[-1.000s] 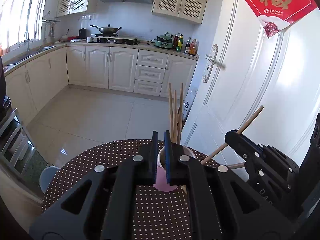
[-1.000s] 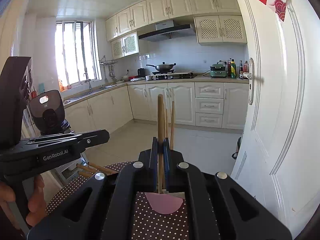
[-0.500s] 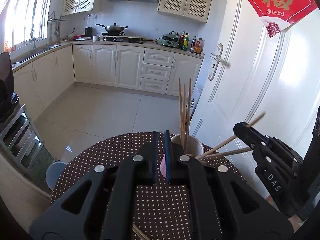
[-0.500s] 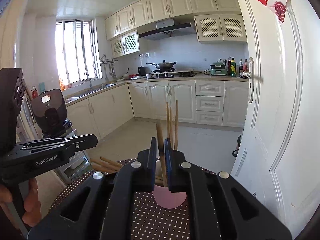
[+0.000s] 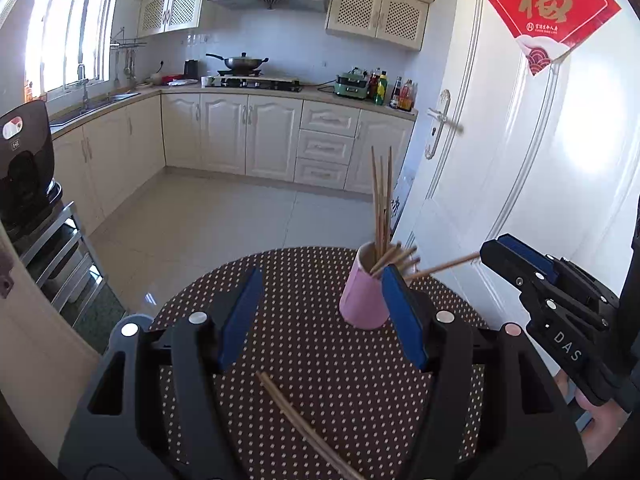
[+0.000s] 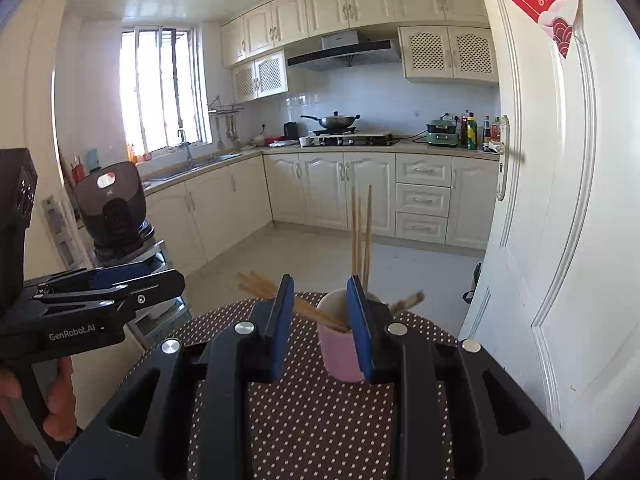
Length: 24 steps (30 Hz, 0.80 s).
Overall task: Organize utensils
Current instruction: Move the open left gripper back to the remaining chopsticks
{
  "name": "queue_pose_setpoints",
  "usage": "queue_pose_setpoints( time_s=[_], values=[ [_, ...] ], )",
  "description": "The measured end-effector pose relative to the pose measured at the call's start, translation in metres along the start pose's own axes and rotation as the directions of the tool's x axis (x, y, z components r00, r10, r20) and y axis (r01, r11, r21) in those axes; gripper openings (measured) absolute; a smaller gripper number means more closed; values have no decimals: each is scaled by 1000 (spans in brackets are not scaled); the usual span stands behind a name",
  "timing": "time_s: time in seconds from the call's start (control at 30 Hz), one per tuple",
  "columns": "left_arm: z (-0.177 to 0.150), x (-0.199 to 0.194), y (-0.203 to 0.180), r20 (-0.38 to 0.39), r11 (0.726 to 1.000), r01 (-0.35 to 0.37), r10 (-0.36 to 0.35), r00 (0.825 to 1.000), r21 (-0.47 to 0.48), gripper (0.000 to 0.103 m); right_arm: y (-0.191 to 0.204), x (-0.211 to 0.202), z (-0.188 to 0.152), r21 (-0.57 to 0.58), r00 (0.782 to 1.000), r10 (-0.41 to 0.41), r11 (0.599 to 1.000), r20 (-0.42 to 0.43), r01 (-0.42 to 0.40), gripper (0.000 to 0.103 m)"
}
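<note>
Two loose chopsticks [image 5: 304, 428] at lower centre suit the wide-open, empty left gripper [image 5: 320, 320]: straddle one squarely before lifting toward the pink cup [image 5: 365, 300], while the right gripper [image 6: 322, 322] also gapes empty.

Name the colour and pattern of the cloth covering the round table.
Dark brown tablecloth with small pale dots; clearest in the left wrist view.

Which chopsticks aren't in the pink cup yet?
The pair lying flat on the dotted table, near the left gripper: chopsticks on the table. All the others stand or lean inside the pink cup.
</note>
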<state>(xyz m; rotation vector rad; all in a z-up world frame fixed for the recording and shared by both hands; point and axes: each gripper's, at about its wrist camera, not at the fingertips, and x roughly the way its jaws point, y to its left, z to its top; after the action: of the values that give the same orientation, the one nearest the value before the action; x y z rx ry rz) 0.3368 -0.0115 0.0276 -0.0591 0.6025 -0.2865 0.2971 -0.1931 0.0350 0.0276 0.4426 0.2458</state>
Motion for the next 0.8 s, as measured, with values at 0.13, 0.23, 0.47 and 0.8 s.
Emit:
queue_pose_setpoints(
  time_s=[0.13,0.23,0.47,0.8],
  values=[
    [-21,3,8,-88,1000,-18,17,996,-14,67,18,2,-19,-38,998,30,999,-54,-32,26],
    [-40,13,15,-162,999,-27,23,986,-19,67,31,9,-34,-68,993,52,996,-106,-60,26],
    [-90,42,39,-347,996,-64,38,937,-65,67,56,43,-76,-112,957,81,987,-280,-116,26],
    [-127,62,73,-437,984,-90,15,899,-152,67,75,101,-122,-95,873,100,982,-477,-164,26]
  ],
)
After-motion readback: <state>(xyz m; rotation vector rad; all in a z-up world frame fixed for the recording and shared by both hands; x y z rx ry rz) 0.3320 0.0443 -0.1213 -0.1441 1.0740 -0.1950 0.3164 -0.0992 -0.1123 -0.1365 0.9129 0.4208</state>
